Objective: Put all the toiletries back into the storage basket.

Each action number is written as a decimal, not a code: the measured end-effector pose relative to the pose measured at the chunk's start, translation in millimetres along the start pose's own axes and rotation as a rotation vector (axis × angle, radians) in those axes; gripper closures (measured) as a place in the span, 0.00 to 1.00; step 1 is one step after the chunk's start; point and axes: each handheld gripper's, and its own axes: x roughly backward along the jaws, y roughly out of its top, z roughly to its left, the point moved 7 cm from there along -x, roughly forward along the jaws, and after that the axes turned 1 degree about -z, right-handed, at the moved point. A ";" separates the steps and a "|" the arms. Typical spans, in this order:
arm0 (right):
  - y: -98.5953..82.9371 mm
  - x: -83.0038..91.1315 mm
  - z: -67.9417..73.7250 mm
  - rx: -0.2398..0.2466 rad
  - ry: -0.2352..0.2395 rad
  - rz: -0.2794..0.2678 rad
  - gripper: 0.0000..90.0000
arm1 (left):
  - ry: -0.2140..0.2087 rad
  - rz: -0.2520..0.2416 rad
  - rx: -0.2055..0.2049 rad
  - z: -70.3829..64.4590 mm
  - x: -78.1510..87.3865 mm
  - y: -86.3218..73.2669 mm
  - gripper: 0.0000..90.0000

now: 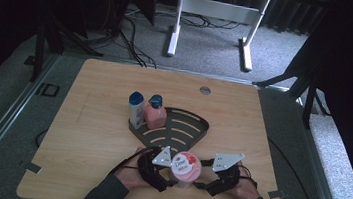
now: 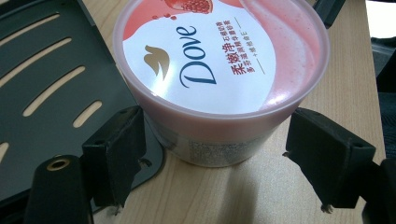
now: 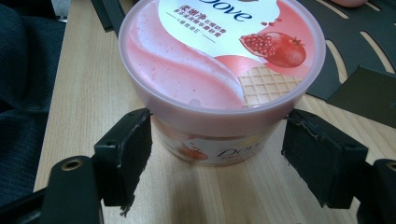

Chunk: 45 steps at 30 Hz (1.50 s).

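Two grippers flank a pink Dove tub (image 1: 186,169) standing upright at the near middle of the wooden worktop (image 1: 85,134). Left gripper (image 1: 165,174) and right gripper (image 1: 205,182) each have their jaws spread wide to either side of the tub's wall, released, with gaps visible in both gripper views. Just beyond the tub lies a dark slotted tray (image 1: 181,128), carrying a white bottle (image 1: 136,109) and a pink bottle (image 1: 155,112) at its far left.

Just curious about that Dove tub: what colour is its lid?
The Dove tub lid is pink and white, with a pomegranate picture; the right gripper view shows it best.
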 end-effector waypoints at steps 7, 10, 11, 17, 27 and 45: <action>6.7 -0.7 -1.3 0.011 -0.003 -0.004 0.27 | 0.018 0.000 -0.006 2.9 7.2 0.8 0.23; 10.0 -2.3 -2.1 0.015 -0.003 -0.005 0.27 | 0.024 -0.001 -0.005 4.7 9.9 0.0 0.23; 11.3 -2.8 -2.5 0.019 -0.003 -0.007 0.27 | 0.025 -0.005 0.000 5.1 10.4 -0.2 0.23; 16.4 -4.2 -4.8 0.035 -0.006 -0.004 0.27 | 0.031 -0.008 0.011 8.6 13.0 -2.2 0.23; 22.9 -10.5 -8.8 0.038 -0.003 -0.007 0.28 | 0.048 0.000 0.010 15.1 19.4 -4.6 0.23; 37.1 -22.3 -22.3 0.056 0.001 0.001 0.28 | 0.090 0.010 0.007 31.7 29.2 -6.1 0.23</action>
